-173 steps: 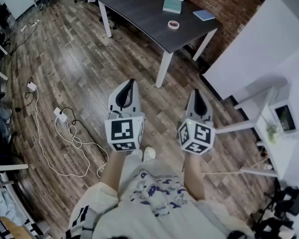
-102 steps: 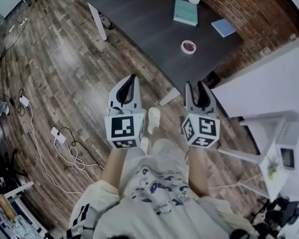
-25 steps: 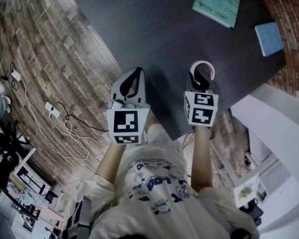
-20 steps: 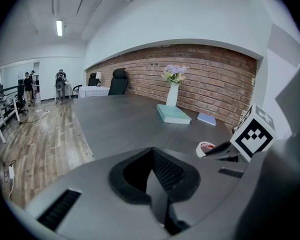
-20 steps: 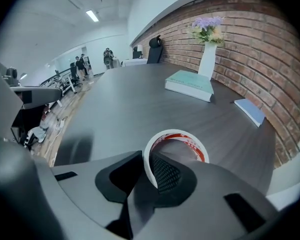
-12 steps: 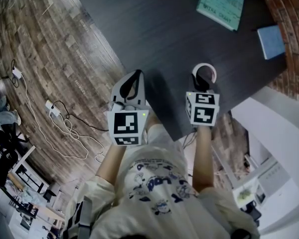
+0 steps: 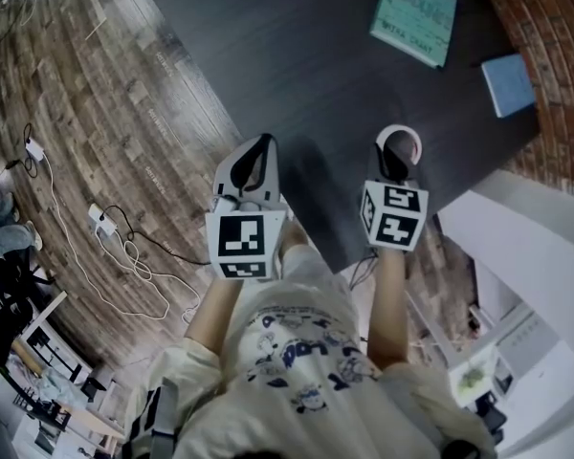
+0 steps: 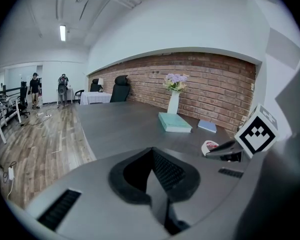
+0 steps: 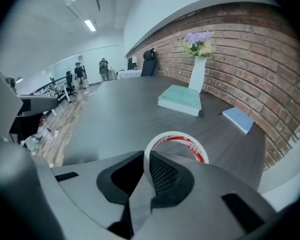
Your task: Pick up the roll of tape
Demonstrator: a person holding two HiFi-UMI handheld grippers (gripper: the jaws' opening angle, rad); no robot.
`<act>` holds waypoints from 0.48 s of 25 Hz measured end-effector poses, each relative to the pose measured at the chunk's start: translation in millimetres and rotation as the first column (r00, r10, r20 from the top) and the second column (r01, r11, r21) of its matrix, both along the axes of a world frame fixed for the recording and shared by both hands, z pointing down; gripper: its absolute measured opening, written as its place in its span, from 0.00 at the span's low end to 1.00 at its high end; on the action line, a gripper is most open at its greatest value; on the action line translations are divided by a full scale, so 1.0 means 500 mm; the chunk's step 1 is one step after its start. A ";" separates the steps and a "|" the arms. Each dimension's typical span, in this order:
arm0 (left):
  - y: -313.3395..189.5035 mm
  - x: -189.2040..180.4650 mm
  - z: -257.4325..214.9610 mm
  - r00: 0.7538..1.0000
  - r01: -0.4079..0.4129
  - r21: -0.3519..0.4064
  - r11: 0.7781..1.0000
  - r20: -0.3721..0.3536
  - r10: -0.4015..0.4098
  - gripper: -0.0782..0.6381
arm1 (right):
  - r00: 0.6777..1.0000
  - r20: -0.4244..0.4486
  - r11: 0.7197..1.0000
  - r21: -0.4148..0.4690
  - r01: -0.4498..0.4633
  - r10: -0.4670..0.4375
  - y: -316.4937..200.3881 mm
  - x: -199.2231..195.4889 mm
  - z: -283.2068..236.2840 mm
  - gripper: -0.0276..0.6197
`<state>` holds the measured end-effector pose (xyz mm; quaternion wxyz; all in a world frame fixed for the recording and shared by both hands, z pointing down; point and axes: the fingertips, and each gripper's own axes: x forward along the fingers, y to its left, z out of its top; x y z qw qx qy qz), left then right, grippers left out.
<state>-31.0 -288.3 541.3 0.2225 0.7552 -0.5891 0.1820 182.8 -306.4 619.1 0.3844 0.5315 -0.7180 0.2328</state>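
two grippers are seen from above, each with one marker cube. the left gripper [image 7: 252,163] is held over the near edge of the one dark table [image 7: 297,55]. its jaws are pressed together with nothing between them, as the left gripper view shows. the right gripper [image 7: 395,163] is closed on the one roll of tape [image 7: 410,134]. in the right gripper view the white wall of the ring is pinched between the two pads, one pad inside the ring and one outside, and red print on its inner face is seen past the jaws. the roll is held tilted over the table, near the edge at the right of the head view. whether its lower rim is touching the surface cannot be told, since that part is covered by the gripper

two books are counted on the table, well apart from the roll: one teal book [image 7: 419,12] and one smaller blue book [image 7: 510,84] nearer the brick wall [image 7: 545,27]. the print on the teal cover is too small to be read. one white vase [image 9: 197,73] of pale flowers is stood beyond the teal book; in the head view it is cut off by the top edge. one tangle of white cable [image 7: 134,266] and one power strip [image 7: 100,220] are laid on the wood floor [image 7: 96,103]. two people [image 8: 35,86] are made out far down the room in the left gripper view, too small for detail. of the person [image 7: 297,371] holding the grippers, only two forearms and a printed shirt are shown
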 end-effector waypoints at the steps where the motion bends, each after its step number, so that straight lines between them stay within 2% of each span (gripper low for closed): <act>1: 0.000 -0.002 -0.010 1.000 0.001 0.008 1.000 -0.001 -0.001 0.11 | 1.000 0.002 1.000 0.017 -0.010 0.010 -0.001 0.000 -0.015 0.10; 12: -0.039 -0.031 -0.164 1.000 -0.016 0.164 0.986 -0.017 0.019 0.11 | 0.996 0.055 0.976 0.201 -0.085 0.075 -0.017 -0.029 -0.180 0.10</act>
